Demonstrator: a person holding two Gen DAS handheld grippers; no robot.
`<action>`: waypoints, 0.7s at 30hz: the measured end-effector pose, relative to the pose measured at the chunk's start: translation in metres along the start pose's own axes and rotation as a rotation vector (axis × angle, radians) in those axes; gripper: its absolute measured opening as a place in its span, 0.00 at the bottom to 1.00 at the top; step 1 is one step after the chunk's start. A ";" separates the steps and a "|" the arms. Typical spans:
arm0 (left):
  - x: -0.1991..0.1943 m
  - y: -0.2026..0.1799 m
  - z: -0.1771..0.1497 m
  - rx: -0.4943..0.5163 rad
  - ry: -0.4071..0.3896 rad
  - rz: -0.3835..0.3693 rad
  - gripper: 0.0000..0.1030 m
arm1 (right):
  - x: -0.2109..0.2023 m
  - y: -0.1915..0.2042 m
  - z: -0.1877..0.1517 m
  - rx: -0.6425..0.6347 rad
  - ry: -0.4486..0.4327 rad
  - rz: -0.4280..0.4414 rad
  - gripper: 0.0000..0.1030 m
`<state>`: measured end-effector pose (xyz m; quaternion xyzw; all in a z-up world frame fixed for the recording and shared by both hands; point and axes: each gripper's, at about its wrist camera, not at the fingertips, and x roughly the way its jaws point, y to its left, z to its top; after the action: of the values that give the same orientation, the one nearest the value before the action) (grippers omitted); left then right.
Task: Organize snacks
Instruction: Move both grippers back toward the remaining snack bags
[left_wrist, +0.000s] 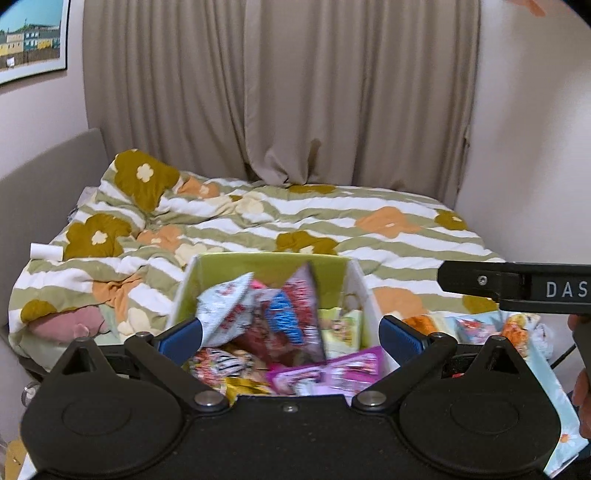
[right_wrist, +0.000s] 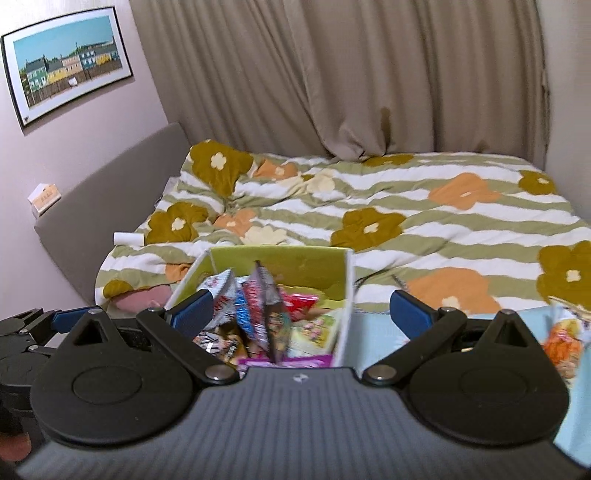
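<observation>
The box (left_wrist: 354, 273) sits at the foot of the bed, white outside and green inside, and it is full of snack packs (left_wrist: 280, 325). The packs are piled up — a silver one, a red and blue one, and a pink one (left_wrist: 332, 369) near the front edge. A few more snack packs (left_wrist: 476, 325) lie on a light blue cloth (left_wrist: 546, 376) just to the right of the box.

The left gripper (left_wrist: 290, 334) hangs over the box with its blue fingers (left_wrist: 181, 334) wide apart, holding nothing. The right gripper (right_wrist: 314, 312) is near the box too — its fingers are also wide apart and hold nothing.

Behind the box is a flower blanket (right_wrist: 406, 206), then a tan curtain (right_wrist: 369, 74). A picture of houses (right_wrist: 66, 62) hangs on the wall.
</observation>
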<state>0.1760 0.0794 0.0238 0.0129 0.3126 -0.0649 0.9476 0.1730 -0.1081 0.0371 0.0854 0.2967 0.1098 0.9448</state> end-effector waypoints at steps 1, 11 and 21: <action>-0.003 -0.009 -0.001 0.004 -0.007 -0.001 1.00 | -0.007 -0.009 -0.002 0.002 -0.007 -0.008 1.00; -0.012 -0.114 -0.011 0.000 -0.017 -0.020 1.00 | -0.061 -0.119 -0.018 0.018 -0.014 -0.105 1.00; 0.021 -0.216 -0.017 0.041 0.014 -0.057 1.00 | -0.075 -0.228 -0.030 0.074 0.022 -0.147 1.00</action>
<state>0.1540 -0.1362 0.0015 0.0238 0.3182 -0.0983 0.9426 0.1307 -0.3438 0.0016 0.0970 0.3165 0.0299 0.9432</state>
